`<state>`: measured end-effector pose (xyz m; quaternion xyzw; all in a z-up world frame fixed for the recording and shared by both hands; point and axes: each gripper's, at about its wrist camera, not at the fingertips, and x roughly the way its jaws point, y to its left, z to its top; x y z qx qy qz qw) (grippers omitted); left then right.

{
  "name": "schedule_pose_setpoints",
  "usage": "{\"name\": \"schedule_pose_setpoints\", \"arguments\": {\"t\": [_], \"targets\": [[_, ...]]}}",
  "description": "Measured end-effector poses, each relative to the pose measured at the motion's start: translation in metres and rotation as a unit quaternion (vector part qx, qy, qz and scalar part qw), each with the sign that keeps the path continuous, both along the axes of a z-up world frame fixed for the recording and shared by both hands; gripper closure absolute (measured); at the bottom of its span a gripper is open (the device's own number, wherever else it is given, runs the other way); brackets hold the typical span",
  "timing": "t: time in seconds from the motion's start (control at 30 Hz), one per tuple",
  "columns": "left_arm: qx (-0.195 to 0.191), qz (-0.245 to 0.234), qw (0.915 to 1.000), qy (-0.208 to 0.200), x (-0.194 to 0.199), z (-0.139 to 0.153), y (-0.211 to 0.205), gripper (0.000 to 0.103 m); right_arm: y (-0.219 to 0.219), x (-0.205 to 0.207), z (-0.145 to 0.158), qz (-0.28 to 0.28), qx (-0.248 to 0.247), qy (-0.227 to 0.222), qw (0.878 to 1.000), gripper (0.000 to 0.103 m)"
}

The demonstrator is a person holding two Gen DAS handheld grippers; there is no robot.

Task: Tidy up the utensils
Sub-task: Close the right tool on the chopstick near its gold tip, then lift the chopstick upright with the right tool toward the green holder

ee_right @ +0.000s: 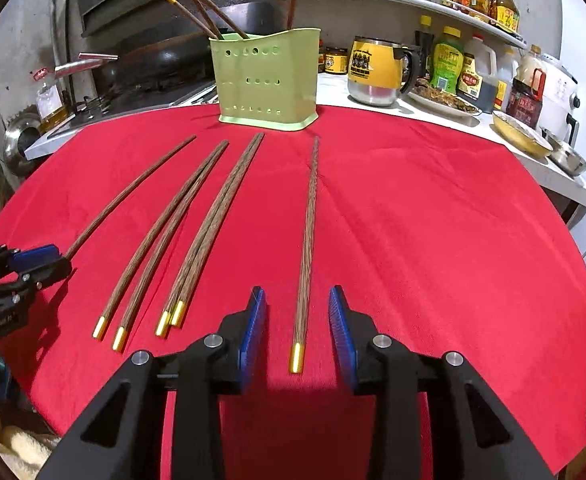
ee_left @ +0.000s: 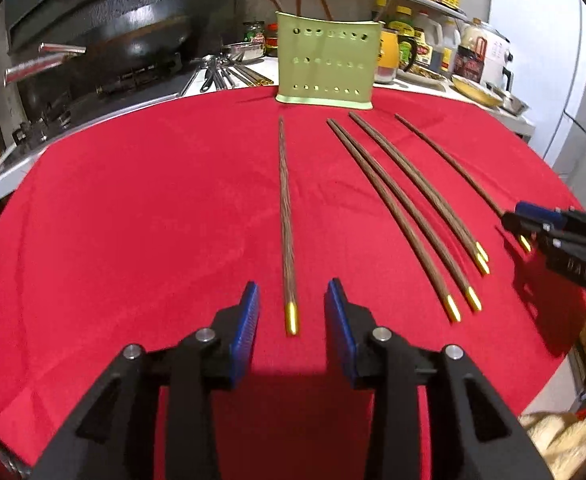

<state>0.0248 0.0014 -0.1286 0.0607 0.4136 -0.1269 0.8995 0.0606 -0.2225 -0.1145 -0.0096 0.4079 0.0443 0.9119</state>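
Several dark wooden chopsticks with gold ends lie lengthwise on a red cloth. A green perforated holder stands at the cloth's far edge with several chopsticks upright in it; it also shows in the right wrist view. My left gripper is open, its blue pads either side of the gold end of the leftmost chopstick. My right gripper is open around the gold end of the rightmost chopstick. Two pairs of chopsticks lie between them. The right gripper shows at the left view's right edge.
A black wok on a stove is at the back left, with metal utensils beside it. A yellow mug, sauce bottles, a white cooker and dishes crowd the back right counter. A shelf of jars runs above.
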Motion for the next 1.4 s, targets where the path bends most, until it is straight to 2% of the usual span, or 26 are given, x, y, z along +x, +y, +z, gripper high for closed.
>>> {"name": "schedule_pose_setpoints", "arguments": {"t": [0.17,0.2,0.27,0.43,0.6,0.67,0.7,0.73,0.83,1.0,1.1,1.13,1.17,1.23,1.3,1.4], "targets": [[0.003,0.007,1.0000,-0.002,-0.004,0.000,-0.004,0.070,0.000,-0.004,-0.001,-0.002,0.003,-0.001,1.000,0.068],[0.009,0.008,0.9999,-0.006,-0.003,0.000,-0.005,0.078,0.000,-0.004,-0.002,-0.002,0.004,-0.002,1.000,0.069],[0.018,0.012,0.9997,-0.012,0.000,-0.001,-0.006,0.086,-0.001,-0.005,-0.003,0.000,0.008,-0.003,1.000,0.069],[0.024,0.007,0.9995,-0.019,0.001,-0.001,-0.008,0.087,-0.008,-0.009,-0.003,0.010,0.035,-0.008,0.999,0.071],[0.029,0.007,0.9994,-0.020,0.001,-0.002,-0.011,0.087,-0.005,-0.018,-0.008,0.022,0.027,-0.011,0.999,0.071],[0.029,0.007,0.9994,-0.020,0.001,-0.002,-0.012,0.087,-0.005,-0.020,-0.008,0.017,0.027,-0.013,0.999,0.076],[0.028,0.007,0.9994,-0.020,0.001,-0.002,-0.012,0.087,-0.008,-0.021,-0.008,0.010,0.028,-0.014,0.999,0.088],[0.027,0.008,0.9994,-0.020,0.001,-0.001,-0.012,0.087,-0.009,-0.022,-0.009,0.005,0.029,-0.016,0.999,0.095],[0.021,0.007,0.9995,-0.022,0.002,-0.002,-0.011,0.087,-0.015,-0.020,-0.011,-0.004,0.047,-0.020,0.999,0.095],[0.012,0.007,0.9995,-0.029,0.003,-0.003,-0.011,0.087,-0.005,-0.024,-0.012,0.000,0.013,-0.036,0.999,0.094],[0.002,0.008,0.9993,-0.036,0.006,-0.004,-0.011,0.087,-0.007,-0.026,-0.014,-0.005,0.018,-0.050,0.999,0.094],[0.003,0.009,0.9992,-0.040,0.006,-0.004,-0.011,0.089,-0.006,-0.027,-0.015,-0.006,0.015,-0.060,0.998,0.095],[0.005,0.013,0.9990,-0.042,0.007,-0.005,-0.011,0.096,-0.004,-0.028,-0.016,-0.009,0.010,-0.069,0.998,0.095],[-0.005,0.016,0.9991,-0.040,0.008,-0.004,-0.009,0.096,-0.001,-0.028,-0.015,-0.013,0.002,-0.069,0.998,0.096],[-0.025,0.015,0.9992,-0.028,0.011,-0.002,-0.005,0.096,-0.003,-0.027,-0.013,-0.013,0.019,-0.059,0.998,0.096],[-0.031,0.016,0.9983,-0.046,0.006,0.010,0.000,0.096,-0.008,-0.028,-0.007,-0.015,0.029,-0.057,0.998,0.096]]}}
